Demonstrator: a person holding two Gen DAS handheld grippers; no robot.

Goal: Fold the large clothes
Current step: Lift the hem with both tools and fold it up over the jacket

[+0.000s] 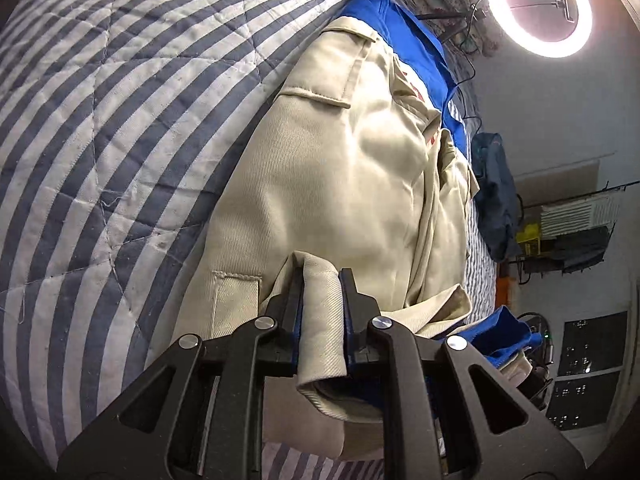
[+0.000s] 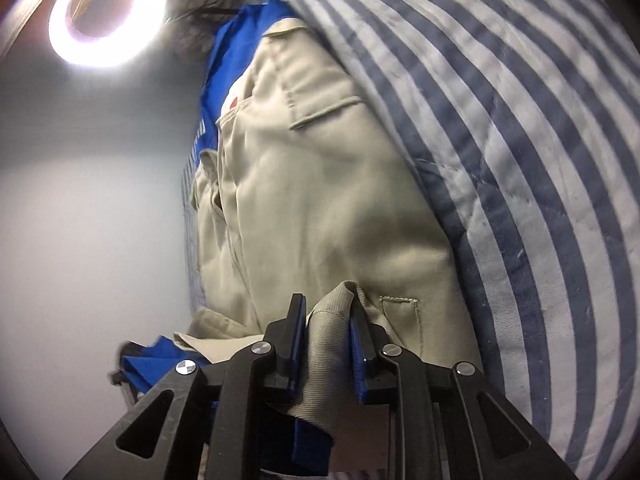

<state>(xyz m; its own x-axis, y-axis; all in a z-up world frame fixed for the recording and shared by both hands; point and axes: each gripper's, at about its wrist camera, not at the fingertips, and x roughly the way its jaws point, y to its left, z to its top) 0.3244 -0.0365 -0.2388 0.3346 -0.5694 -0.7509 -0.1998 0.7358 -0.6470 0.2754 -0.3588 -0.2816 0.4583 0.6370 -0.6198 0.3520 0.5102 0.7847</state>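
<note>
1. The garment (image 1: 328,184), beige with blue parts, is spread on the striped quilt (image 1: 100,140).
2. A beige fold is pinched by the left gripper (image 1: 322,280); a similar fold sits between the jaws of the right gripper (image 2: 328,308), seemingly held, though more loosely.
3. A fold appears under way, with both held edges carried across the garment.
4. Next, the edges should be laid down level and aligned, then released.
</note>
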